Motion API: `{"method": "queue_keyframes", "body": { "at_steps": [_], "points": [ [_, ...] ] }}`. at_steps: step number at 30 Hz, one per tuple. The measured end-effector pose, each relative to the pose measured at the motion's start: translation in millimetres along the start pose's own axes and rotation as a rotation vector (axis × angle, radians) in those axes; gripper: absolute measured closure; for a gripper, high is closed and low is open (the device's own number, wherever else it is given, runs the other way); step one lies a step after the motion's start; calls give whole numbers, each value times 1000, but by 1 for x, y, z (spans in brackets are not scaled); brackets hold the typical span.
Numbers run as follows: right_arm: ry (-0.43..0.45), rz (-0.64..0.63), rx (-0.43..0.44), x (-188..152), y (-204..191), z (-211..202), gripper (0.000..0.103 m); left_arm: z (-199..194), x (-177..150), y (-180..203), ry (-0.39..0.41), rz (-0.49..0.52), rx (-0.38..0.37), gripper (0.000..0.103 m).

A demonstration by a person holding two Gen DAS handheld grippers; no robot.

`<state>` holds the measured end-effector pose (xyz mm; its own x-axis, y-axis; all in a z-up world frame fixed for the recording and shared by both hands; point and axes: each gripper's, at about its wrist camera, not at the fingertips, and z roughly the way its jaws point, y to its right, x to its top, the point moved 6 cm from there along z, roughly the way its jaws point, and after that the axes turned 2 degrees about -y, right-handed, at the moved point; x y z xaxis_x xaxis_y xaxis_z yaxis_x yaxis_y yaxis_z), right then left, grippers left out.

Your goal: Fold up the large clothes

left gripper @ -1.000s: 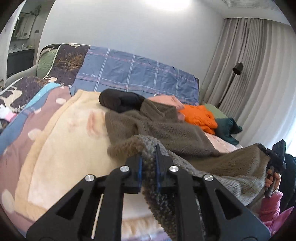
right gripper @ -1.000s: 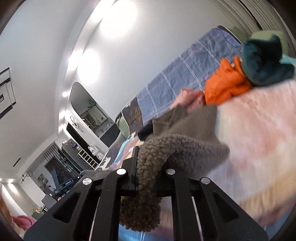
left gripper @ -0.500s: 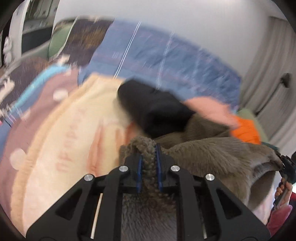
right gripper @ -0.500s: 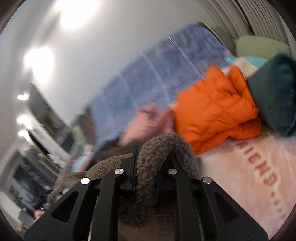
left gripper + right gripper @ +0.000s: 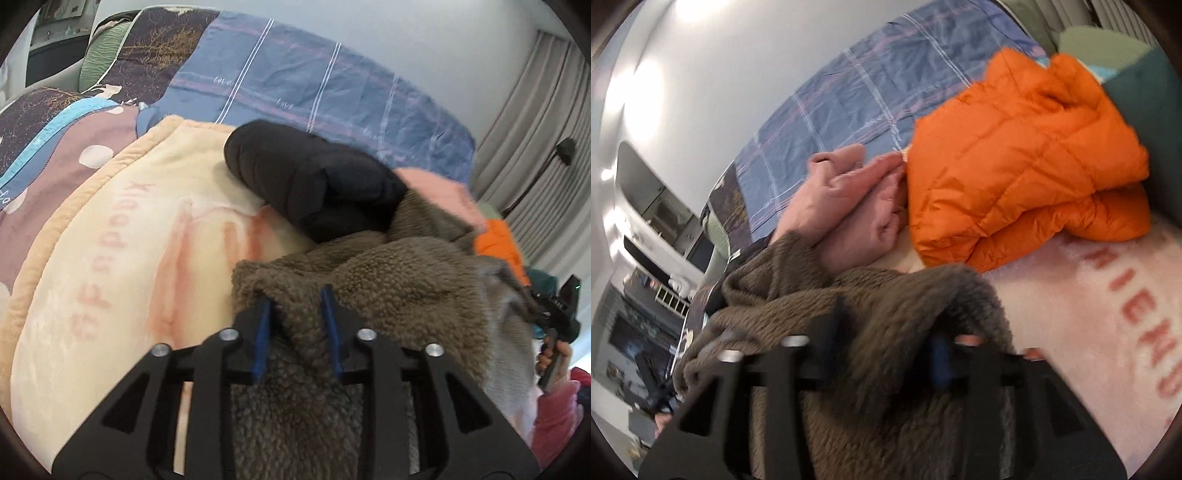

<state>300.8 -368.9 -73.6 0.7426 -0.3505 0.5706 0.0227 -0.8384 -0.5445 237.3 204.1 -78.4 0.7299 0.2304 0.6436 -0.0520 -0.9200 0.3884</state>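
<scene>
A brown fleece garment point(image 5: 388, 280) lies folded over on the cream blanket point(image 5: 110, 258) of a bed. My left gripper point(image 5: 295, 295) is at the fleece's left corner. Its jaws are opening, and a slack fold of fleece still sits between the blue pads. In the right wrist view the fleece point(image 5: 871, 291) bulges over my right gripper point(image 5: 890, 321), which is blurred. Its jaws are opening wide, with the cloth loose between them. The right gripper point(image 5: 554, 306) also shows at the far right of the left wrist view, held by a hand.
A black puffer jacket point(image 5: 314, 184) lies just beyond the fleece. Behind it are a pink garment point(image 5: 849, 206), a folded orange jacket point(image 5: 1015, 166) and a teal garment point(image 5: 1145, 85). A blue plaid cover point(image 5: 314, 85) lines the far side. Curtains and a floor lamp point(image 5: 565, 151) stand to the right.
Both grippers carried the fleece edge forward and down onto the rest of the garment, close to the black and orange jackets. Both jaws, shut on the fleece before, have spread apart.
</scene>
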Motion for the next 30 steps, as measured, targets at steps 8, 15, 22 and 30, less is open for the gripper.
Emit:
{"method": "queue_keyframes", "body": {
  "at_steps": [8,15,22,30],
  "points": [
    [84,-247,-142,-14,-28,-67,25,-87,-16,45,157,254,71,27],
    [-48,-482,-270,-41,-59,-4,25,-26,-42,138,70,685,198,26],
    [-132,-448,-406,9,-32,92,25,70,43,65,27,459,602,26],
    [-170,-388,-384,7,-11,118,23,119,38,-2,-123,210,499,15]
  ]
}}
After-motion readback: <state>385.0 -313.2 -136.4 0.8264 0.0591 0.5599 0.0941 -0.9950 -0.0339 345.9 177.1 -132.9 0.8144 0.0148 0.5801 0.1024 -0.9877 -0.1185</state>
